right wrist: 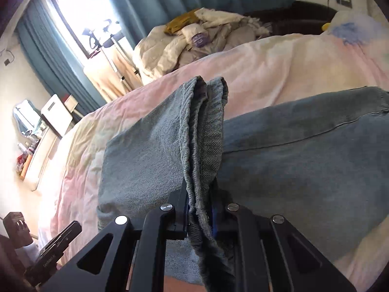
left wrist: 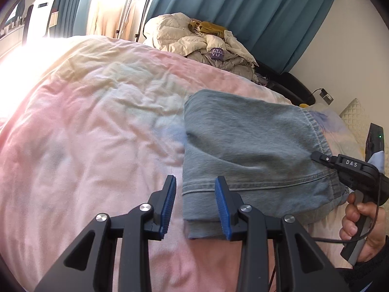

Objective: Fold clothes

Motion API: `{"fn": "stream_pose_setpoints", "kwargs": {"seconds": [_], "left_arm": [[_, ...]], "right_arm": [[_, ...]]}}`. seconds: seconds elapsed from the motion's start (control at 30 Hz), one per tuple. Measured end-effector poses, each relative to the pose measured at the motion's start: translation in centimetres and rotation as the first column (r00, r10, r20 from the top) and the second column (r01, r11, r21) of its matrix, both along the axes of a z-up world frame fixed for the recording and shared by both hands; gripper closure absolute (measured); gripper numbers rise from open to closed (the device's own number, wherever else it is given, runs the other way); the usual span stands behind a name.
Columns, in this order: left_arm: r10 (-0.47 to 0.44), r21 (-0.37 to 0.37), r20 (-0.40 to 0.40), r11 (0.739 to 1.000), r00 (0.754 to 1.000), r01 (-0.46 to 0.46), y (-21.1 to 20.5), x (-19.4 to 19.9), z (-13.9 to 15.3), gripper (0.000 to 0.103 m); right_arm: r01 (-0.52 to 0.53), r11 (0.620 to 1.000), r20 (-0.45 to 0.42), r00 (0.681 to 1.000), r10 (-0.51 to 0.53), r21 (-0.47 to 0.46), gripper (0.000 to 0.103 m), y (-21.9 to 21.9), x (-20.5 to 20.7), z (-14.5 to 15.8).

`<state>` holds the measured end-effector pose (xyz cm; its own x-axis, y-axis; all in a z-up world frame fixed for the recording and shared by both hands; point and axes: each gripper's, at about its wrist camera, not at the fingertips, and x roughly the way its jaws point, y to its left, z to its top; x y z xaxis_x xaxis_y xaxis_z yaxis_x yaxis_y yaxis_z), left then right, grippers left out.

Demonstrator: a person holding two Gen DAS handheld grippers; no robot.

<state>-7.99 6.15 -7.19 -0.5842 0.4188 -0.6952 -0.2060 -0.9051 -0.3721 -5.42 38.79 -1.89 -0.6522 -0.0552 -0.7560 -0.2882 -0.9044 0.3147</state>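
Note:
A pair of light blue jeans [left wrist: 252,150] lies folded on the pink duvet [left wrist: 97,131]. My left gripper [left wrist: 195,194] is open and empty, its blue pads astride the near left corner of the jeans, just above the cloth. My right gripper [right wrist: 200,209] is shut on a bunched edge of the jeans [right wrist: 204,131], which stands up between its fingers. In the left wrist view the right gripper [left wrist: 316,157] shows at the jeans' right edge, held by a hand.
A heap of cream quilted jackets [left wrist: 201,41] lies at the far side of the bed. Teal curtains [left wrist: 243,4], a clothes rack [left wrist: 136,7] and a bright window stand behind. A pillow [left wrist: 355,114] lies at the right. A dresser [right wrist: 36,146] stands by the wall.

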Motion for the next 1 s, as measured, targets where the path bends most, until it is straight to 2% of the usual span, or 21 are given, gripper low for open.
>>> {"fn": "stream_pose_setpoints", "kwargs": {"seconds": [0.07, 0.17, 0.23, 0.3, 0.4, 0.47, 0.57, 0.67, 0.7, 0.73, 0.87, 0.9, 1.0], "left_arm": [[-0.015, 0.006, 0.013, 1.0, 1.0, 0.014, 0.4, 0.1, -0.3, 0.069], [-0.032, -0.02, 0.007, 0.999, 0.999, 0.032, 1.2, 0.4, -0.6, 0.069], [-0.04, -0.038, 0.003, 0.998, 0.999, 0.04, 1.6, 0.5, -0.7, 0.069], [-0.047, -0.054, -0.005, 0.997, 0.999, 0.046, 2.0, 0.7, -0.7, 0.069], [-0.056, -0.088, -0.019, 0.995, 0.998, 0.055, 2.7, 0.9, -0.7, 0.069], [-0.066, -0.105, -0.024, 0.992, 0.998, 0.063, 3.2, 0.8, -0.7, 0.069], [-0.091, -0.141, -0.04, 0.986, 0.995, 0.084, 4.4, 0.5, -0.8, 0.069], [-0.122, -0.171, -0.049, 0.979, 0.991, 0.112, 5.6, 0.2, -1.1, 0.069], [-0.132, -0.173, -0.045, 0.977, 0.99, 0.123, 5.9, 0.1, -1.3, 0.069], [-0.136, -0.17, -0.038, 0.977, 0.99, 0.127, 6.0, -0.1, -1.5, 0.069], [-0.125, -0.174, -0.011, 0.977, 0.992, 0.121, 6.4, -0.8, -2.4, 0.069], [-0.124, -0.181, -0.01, 0.976, 0.992, 0.12, 6.6, -0.9, -2.6, 0.069], [-0.123, -0.203, -0.01, 0.972, 0.992, 0.118, 7.0, -1.1, -2.9, 0.069]], "right_arm": [[0.023, 1.0, 0.065, 0.998, -0.024, 0.015, 0.091, 1.6, 1.0, -1.1], [-0.016, 1.0, 0.224, 0.975, 0.014, 0.005, 0.089, 3.8, 0.7, -5.3], [-0.024, 1.0, 0.276, 0.961, 0.024, -0.005, 0.087, 4.3, 0.1, -6.8], [0.0, 1.0, 0.283, 0.959, 0.003, -0.01, 0.085, 4.6, 0.1, -6.7], [0.07, 0.997, 0.254, 0.964, -0.076, 0.035, 0.069, 5.3, 1.4, -4.9], [0.127, 0.992, 0.19, 0.973, -0.13, 0.028, 0.062, 6.4, 3.1, -3.2], [0.23, 0.969, 0.05, 0.973, -0.226, -0.092, 0.054, 9.7, 6.9, -1.0], [0.359, 0.927, -0.043, 0.93, -0.365, -0.107, 0.048, 12.7, 9.1, 0.3], [0.411, 0.908, -0.06, 0.908, -0.415, -0.078, 0.048, 13.8, 10.1, 0.7], [0.461, 0.886, -0.065, 0.883, -0.464, -0.055, 0.047, 15.6, 12.0, 0.6], [0.621, 0.781, -0.032, 0.781, -0.623, -0.058, 0.045, 23.1, 18.2, -1.4], [0.628, 0.774, -0.018, 0.776, -0.631, -0.084, 0.044, 24.7, 18.6, -2.5], [0.596, 0.78, 0.016, 0.796, -0.605, -0.188, 0.042, 27.1, 18.5, -5.6]]}}
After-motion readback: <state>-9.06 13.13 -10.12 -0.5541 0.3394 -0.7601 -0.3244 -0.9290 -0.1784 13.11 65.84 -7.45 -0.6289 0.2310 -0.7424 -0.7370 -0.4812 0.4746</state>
